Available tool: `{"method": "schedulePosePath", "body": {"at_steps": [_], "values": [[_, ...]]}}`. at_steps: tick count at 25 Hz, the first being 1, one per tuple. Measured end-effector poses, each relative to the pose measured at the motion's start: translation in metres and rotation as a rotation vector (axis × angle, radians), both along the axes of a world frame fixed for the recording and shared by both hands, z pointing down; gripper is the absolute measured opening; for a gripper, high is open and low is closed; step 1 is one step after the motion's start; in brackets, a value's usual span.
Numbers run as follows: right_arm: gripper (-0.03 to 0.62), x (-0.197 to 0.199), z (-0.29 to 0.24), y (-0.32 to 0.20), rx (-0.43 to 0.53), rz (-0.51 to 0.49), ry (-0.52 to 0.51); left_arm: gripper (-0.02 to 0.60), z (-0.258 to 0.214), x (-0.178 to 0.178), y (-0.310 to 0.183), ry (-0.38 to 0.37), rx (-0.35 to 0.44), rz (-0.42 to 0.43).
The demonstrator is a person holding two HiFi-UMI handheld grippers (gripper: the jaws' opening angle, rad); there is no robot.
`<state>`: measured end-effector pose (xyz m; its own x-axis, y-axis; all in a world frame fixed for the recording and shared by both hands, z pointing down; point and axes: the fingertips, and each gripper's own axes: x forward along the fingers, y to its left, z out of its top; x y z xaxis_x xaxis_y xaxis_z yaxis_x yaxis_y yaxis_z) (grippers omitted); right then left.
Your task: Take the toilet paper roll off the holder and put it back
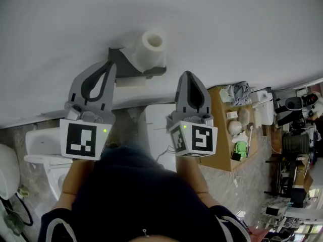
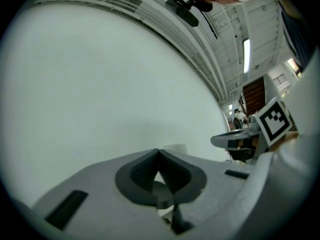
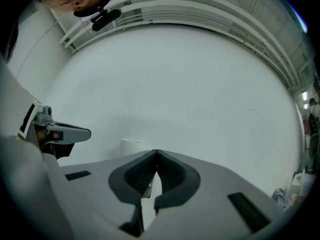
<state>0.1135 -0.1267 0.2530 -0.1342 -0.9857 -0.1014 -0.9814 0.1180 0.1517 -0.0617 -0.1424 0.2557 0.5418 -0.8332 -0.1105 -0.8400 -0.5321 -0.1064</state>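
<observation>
Roll [image 1: 151,47] on holder [image 1: 123,67]: likely light, soft, crushable; pinch gently across its sides. Left gripper [image 1: 111,64], right gripper [image 1: 188,74] closed, empty.

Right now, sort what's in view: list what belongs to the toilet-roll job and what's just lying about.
Job: toilet paper roll, holder, left claw, right claw.
Lying about: toilet, wooden shelf with its clutter.

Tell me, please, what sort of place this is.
Probably a mock bathroom set up inside a workshop or lab: a toilet paper roll sits on a wall-mounted holder, a white toilet stands nearby, and cluttered equipment stands off to one side.
</observation>
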Motion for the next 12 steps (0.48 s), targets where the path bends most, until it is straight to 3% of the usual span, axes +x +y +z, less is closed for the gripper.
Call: {"method": "schedulePosePath", "body": {"at_steps": [4, 12], "values": [[0.015, 0.004, -0.007, 0.009, 0.033, -0.020, 0.001, 0.001, -0.006, 0.003, 0.010, 0.017, 0.013, -0.034], [0.015, 0.025, -0.010, 0.031, 0.003, -0.050, -0.009, 0.002, -0.014, 0.020, 0.040, 0.006, 0.009, -0.067]]}}
